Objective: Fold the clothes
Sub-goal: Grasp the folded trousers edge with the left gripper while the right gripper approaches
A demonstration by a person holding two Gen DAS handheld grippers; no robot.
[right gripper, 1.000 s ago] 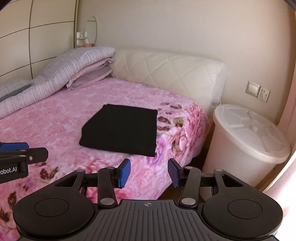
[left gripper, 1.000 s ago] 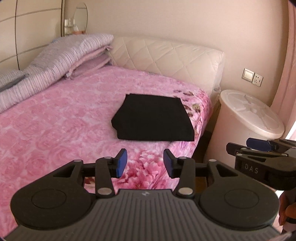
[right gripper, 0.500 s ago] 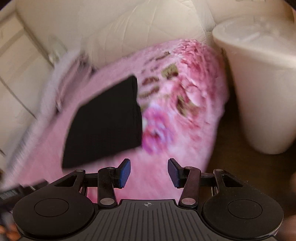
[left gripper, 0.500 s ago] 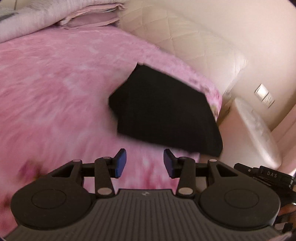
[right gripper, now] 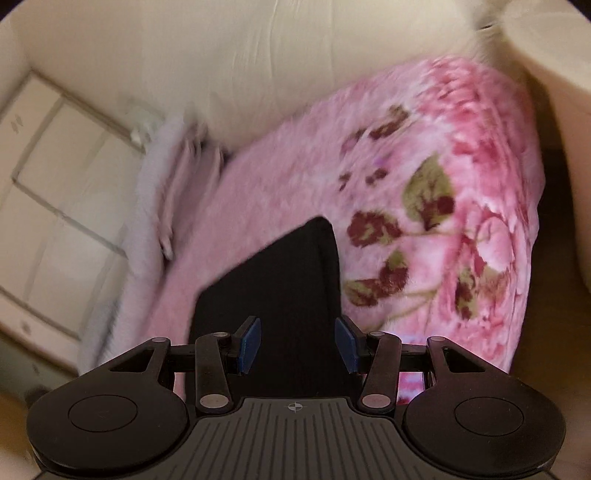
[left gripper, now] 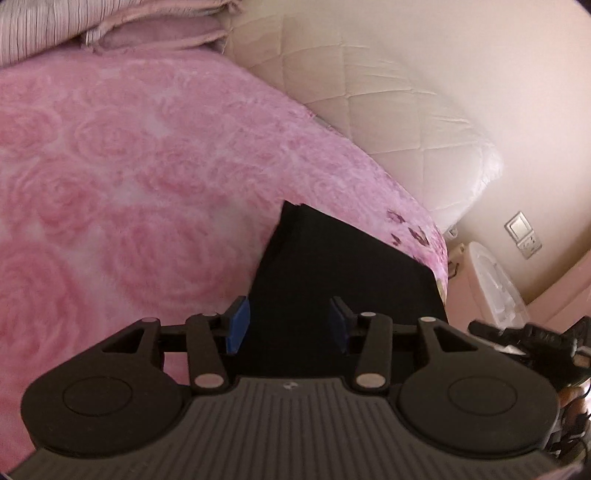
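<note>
Left wrist view: left gripper (left gripper: 289,328) sits low centre of frame, blue pads (left gripper: 238,325) spread apart, nothing between them. Folded black garment (left gripper: 347,277) lies on the pink rose-pattern blanket (left gripper: 129,184), centre to lower right of frame, its near edge running under the gap between the pads; contact cannot be judged. Quilted cream headboard (left gripper: 388,92) fills upper right. Striped bedding (left gripper: 40,26) stacked at upper left corner. White lidded bin (left gripper: 495,280) and wall switch plate (left gripper: 522,234) at right edge. Part of the right gripper (left gripper: 532,338) shows at lower right.

Right wrist view: frame tilted and motion-blurred. Right gripper (right gripper: 297,345) low centre, pads (right gripper: 249,343) apart, empty. Black garment (right gripper: 280,295) lies directly ahead, its right edge near the right pad. Blanket's flower-and-leaf print (right gripper: 424,229) occupies the right half. Panelled wardrobe (right gripper: 48,192) at left.
</note>
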